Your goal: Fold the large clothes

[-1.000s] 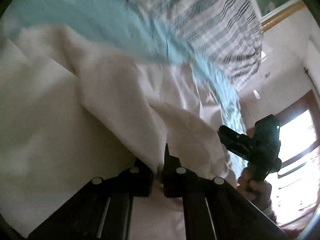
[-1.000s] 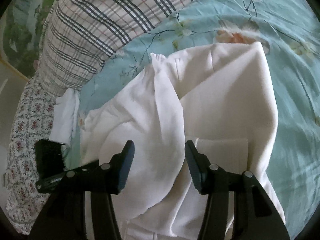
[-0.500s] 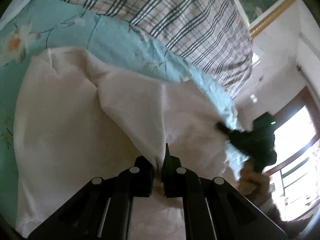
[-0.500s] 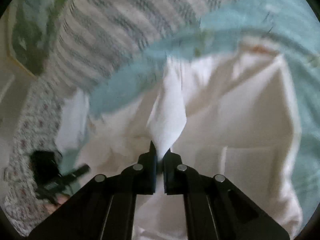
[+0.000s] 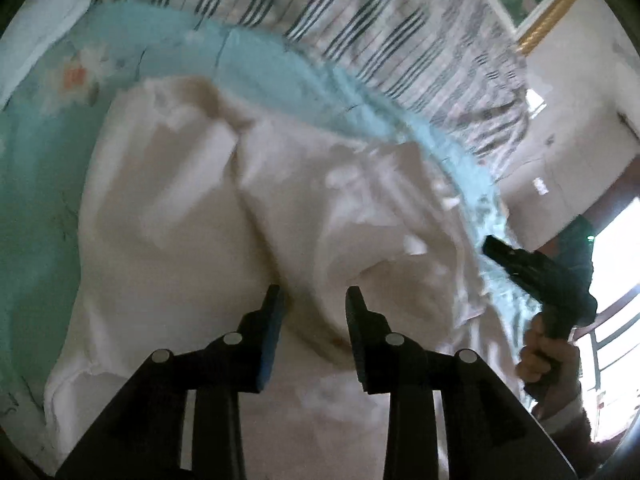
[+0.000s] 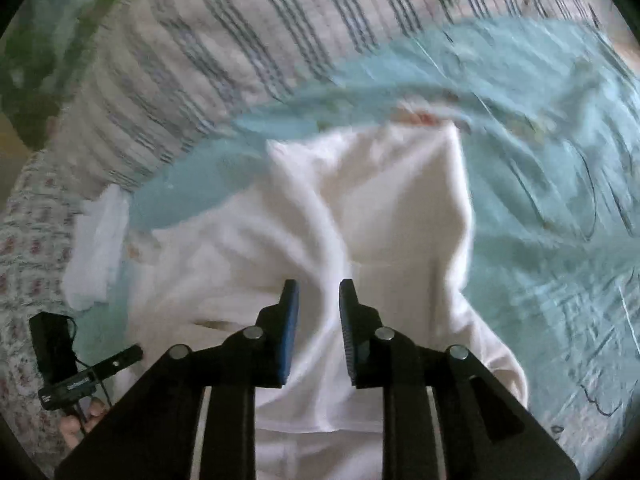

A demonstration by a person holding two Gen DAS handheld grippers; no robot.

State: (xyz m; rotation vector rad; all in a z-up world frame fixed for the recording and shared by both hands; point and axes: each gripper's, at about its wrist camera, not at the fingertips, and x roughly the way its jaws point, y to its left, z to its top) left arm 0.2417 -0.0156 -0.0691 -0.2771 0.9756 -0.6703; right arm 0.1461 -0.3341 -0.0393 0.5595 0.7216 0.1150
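Observation:
A large white garment (image 5: 192, 216) lies rumpled on a light blue floral bedsheet (image 5: 36, 168); it also shows in the right wrist view (image 6: 400, 208). My left gripper (image 5: 314, 300) is open just above a raised fold of the cloth, holding nothing. My right gripper (image 6: 319, 296) is open over a ridge of the white cloth, holding nothing. The right gripper also shows at the right of the left wrist view (image 5: 540, 276), and the left gripper at the lower left of the right wrist view (image 6: 80, 368). Both views are blurred.
A plaid pillow or blanket (image 6: 240, 40) lies at the back of the bed. A small white cloth (image 6: 96, 252) lies at the left beside a flowered fabric (image 6: 24, 256). A wall and a bright window (image 5: 612, 308) are at the right.
Both grippers were shut on folds of the white garment half a second ago; now both have opened and let the cloth drop onto the bed.

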